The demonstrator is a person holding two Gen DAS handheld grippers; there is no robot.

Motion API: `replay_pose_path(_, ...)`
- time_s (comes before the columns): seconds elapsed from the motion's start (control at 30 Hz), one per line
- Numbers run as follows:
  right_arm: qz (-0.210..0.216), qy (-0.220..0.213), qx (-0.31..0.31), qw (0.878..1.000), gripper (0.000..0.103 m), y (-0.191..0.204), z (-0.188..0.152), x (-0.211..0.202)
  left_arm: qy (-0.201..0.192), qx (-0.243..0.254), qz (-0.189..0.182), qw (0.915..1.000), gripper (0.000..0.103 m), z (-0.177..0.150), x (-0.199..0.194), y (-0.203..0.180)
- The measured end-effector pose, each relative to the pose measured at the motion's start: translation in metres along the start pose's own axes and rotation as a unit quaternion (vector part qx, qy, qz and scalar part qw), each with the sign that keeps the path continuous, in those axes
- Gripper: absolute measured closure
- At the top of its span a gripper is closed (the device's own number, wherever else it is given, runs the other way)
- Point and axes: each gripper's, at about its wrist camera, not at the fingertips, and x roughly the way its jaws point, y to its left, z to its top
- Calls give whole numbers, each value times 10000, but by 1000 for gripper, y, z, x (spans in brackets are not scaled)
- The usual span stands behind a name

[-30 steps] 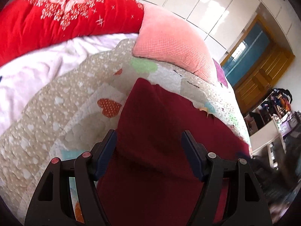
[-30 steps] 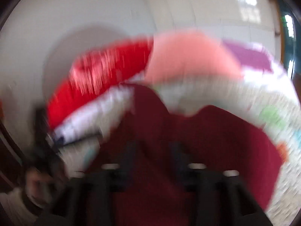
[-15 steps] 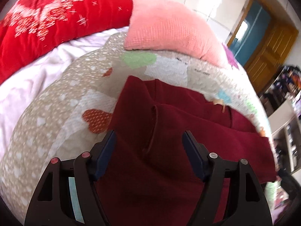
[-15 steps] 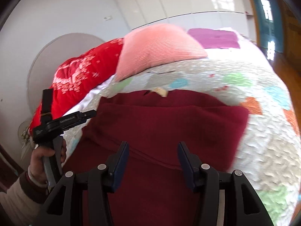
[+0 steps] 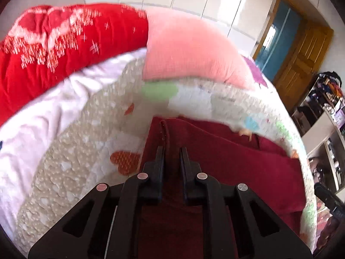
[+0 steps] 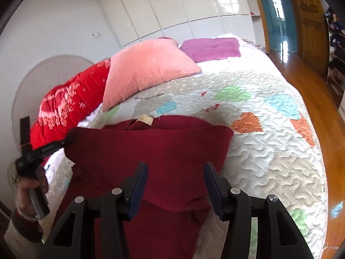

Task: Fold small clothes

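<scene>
A dark red garment (image 6: 151,146) lies on the quilted bed, its upper part folded over, a tan label (image 6: 145,119) at the neck. In the left wrist view my left gripper (image 5: 172,151) is shut on the garment's (image 5: 226,161) left edge. The right wrist view shows that gripper (image 6: 64,141) pinching the garment's left corner and lifting it slightly. My right gripper (image 6: 175,168) is open and empty, hovering over the garment's lower fold.
The heart-patterned quilt (image 6: 269,140) covers the bed. A pink pillow (image 6: 146,69), a red blanket (image 6: 69,103) and a purple pillow (image 6: 211,48) lie at the head. Wooden floor (image 6: 319,90) and a wooden door (image 6: 310,28) are to the right.
My left gripper has closed on the garment's left edge; it was open before. My right gripper has let go and stayed open, settling over the folded garment.
</scene>
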Motion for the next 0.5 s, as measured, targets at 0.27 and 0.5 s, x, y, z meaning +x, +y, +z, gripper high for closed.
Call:
replay_pose_path(0.27,-881,763,-777,9901,63,14,-22,56,346,-79,173,9992,86,-20,28,10)
replay_pose_path(0.5,-1028,828,-924,9869,61,15,-35,45,539,-471,238,9972,57,-29,19,29)
